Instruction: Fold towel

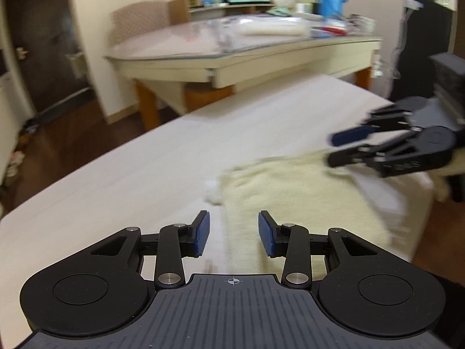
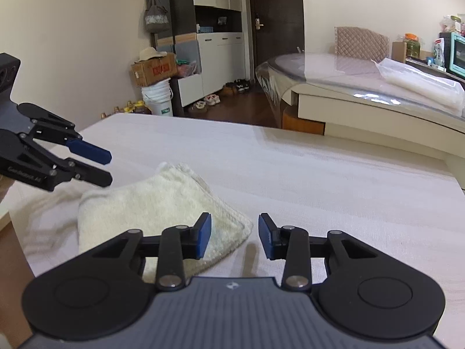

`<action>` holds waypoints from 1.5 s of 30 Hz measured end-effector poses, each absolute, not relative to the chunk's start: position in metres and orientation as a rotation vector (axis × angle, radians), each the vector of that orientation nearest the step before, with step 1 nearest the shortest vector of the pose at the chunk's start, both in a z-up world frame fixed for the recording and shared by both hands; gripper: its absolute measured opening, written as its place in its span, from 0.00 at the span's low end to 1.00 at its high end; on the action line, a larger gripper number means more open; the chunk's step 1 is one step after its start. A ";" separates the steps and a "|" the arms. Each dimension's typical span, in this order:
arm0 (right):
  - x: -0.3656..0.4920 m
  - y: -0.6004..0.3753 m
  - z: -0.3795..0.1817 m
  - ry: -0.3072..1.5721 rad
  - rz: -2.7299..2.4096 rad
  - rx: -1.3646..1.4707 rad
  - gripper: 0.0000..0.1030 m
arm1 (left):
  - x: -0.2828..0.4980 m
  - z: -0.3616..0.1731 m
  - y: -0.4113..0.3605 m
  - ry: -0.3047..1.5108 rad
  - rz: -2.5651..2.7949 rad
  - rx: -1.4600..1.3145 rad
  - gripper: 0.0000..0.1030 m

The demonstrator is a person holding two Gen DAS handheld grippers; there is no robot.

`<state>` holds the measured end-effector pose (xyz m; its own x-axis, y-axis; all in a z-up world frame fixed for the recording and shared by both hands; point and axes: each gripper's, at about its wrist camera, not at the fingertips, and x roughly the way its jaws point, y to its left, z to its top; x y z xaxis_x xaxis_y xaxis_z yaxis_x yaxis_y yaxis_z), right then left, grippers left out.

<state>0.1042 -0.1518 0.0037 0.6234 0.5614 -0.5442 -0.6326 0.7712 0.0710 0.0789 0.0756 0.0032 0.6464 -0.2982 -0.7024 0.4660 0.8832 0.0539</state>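
The white table (image 2: 305, 174) gives you open room ahead and to the right of the folded towel (image 2: 151, 203). The other gripper (image 2: 109, 167) hangs over the towel's left edge. A desk (image 2: 363, 107) stands beyond the far edge.

Both wrist views close, angled down over table (image 1: 130, 157), facing each other's side; both share towel (image 2: 151, 203).

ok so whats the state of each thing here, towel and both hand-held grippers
towel: folded, lying flat on the table, not held
left hand-held gripper: open, nothing between its pads, above the towel's edge
right hand-held gripper: open, empty, over the towel's near corner
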 end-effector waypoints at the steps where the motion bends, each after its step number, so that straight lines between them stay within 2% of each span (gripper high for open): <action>1: 0.104 -0.152 0.005 0.570 0.693 -0.136 0.39 | 0.077 0.002 0.072 0.754 -0.452 0.249 0.39; 2: 0.103 -0.153 0.007 0.566 0.703 -0.135 0.37 | 0.075 0.000 0.070 0.755 -0.460 0.262 0.39; 5: 0.100 -0.154 0.009 0.563 0.731 -0.164 0.37 | 0.069 -0.010 0.062 0.775 -0.469 0.290 0.27; 8: 0.098 -0.155 0.005 0.574 0.757 -0.178 0.37 | 0.067 -0.019 0.060 0.774 -0.464 0.336 0.27; 14: 0.102 -0.161 0.006 0.572 0.746 -0.127 0.37 | 0.072 -0.021 0.058 0.743 -0.475 0.454 0.35; 18: 0.103 -0.154 0.004 0.589 0.769 -0.157 0.37 | 0.080 -0.016 0.064 0.767 -0.507 0.439 0.33; 22: 0.103 -0.167 0.010 0.589 0.766 -0.072 0.37 | 0.070 0.000 0.066 0.725 -0.496 0.379 0.31; 27: 0.077 -0.180 0.008 0.637 0.814 0.004 0.32 | 0.061 0.008 0.047 0.693 -0.590 0.403 0.34; 31: 0.053 -0.179 -0.001 0.668 0.836 0.039 0.32 | 0.079 0.003 0.032 0.711 -0.693 0.415 0.34; 43: 0.029 -0.145 -0.014 0.602 0.840 -0.110 0.33 | 0.115 -0.016 0.001 0.802 -0.795 0.495 0.34; 45: 0.024 -0.142 -0.015 0.598 0.859 -0.127 0.27 | 0.116 -0.017 0.002 0.810 -0.794 0.488 0.34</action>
<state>0.0243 -0.1417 -0.0153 0.5012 0.6737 -0.5431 -0.7428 0.6569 0.1294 0.1165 0.0019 -0.0174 0.4346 -0.4335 -0.7895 0.7811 0.6178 0.0907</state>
